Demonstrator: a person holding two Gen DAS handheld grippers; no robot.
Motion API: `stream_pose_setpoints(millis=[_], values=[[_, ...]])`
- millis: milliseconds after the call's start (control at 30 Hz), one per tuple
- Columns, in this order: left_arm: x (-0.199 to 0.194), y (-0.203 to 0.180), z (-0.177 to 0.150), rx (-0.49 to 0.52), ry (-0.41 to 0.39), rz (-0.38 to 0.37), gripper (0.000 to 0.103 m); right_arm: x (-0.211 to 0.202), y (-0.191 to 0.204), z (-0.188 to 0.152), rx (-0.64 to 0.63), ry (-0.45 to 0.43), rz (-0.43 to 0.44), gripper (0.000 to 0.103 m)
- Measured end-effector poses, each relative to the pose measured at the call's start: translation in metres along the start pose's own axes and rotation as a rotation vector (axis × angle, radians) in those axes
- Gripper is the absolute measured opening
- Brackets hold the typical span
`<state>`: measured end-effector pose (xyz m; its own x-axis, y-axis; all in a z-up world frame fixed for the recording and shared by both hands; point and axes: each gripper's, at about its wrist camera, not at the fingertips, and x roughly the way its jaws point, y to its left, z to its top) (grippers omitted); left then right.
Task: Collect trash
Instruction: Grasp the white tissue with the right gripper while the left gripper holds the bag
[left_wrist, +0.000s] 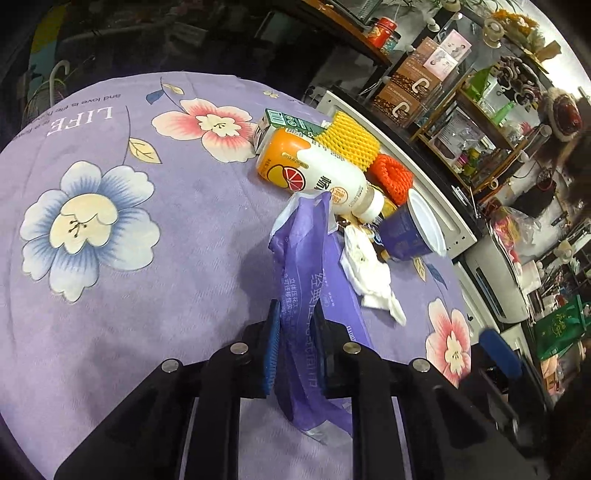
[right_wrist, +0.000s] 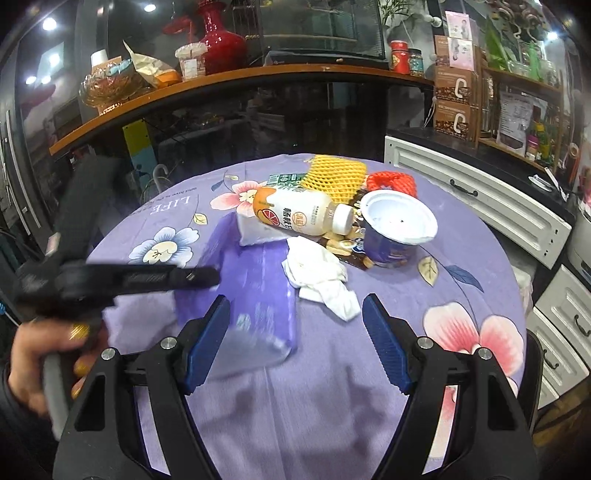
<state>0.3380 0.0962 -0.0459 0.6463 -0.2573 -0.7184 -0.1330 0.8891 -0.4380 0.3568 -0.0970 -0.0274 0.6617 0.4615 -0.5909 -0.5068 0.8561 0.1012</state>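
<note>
Left gripper (left_wrist: 295, 354) jaws clamp the purple wrapper (left_wrist: 310, 280); right gripper (right_wrist: 295, 339) jaws gape empty; bottle (right_wrist: 295, 216), cup (right_wrist: 395, 236), tissue (right_wrist: 317, 277) uncollected near the surface's far edge.

The right gripper (right_wrist: 295, 334) stood open low in the frame, nothing between its blue pads (right_wrist: 208, 345). Just above lay a purple bag (right_wrist: 255, 291). Left of centre, a hand (right_wrist: 40, 354) held the left gripper (right_wrist: 122, 277), reaching toward that bag. A crumpled tissue (right_wrist: 319, 275), a bottle (right_wrist: 299, 214) and a cup (right_wrist: 397, 229) lay beyond on the floral tablecloth (right_wrist: 332, 387).
</note>
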Motion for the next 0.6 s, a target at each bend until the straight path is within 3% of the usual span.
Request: stream_pose_setpoints(millis=[367,600], values=[[-0.023,0.009,-0.017,0.014,-0.020,0.000,0.016,0.057,-0.008,0.018,0.036,0.088,-0.016,0.070],[-0.035,0.022,-0.022,-0.001,-0.041,0.029,0.016,0.105,0.004,0.024,-0.022,0.209,-0.018,0.061]])
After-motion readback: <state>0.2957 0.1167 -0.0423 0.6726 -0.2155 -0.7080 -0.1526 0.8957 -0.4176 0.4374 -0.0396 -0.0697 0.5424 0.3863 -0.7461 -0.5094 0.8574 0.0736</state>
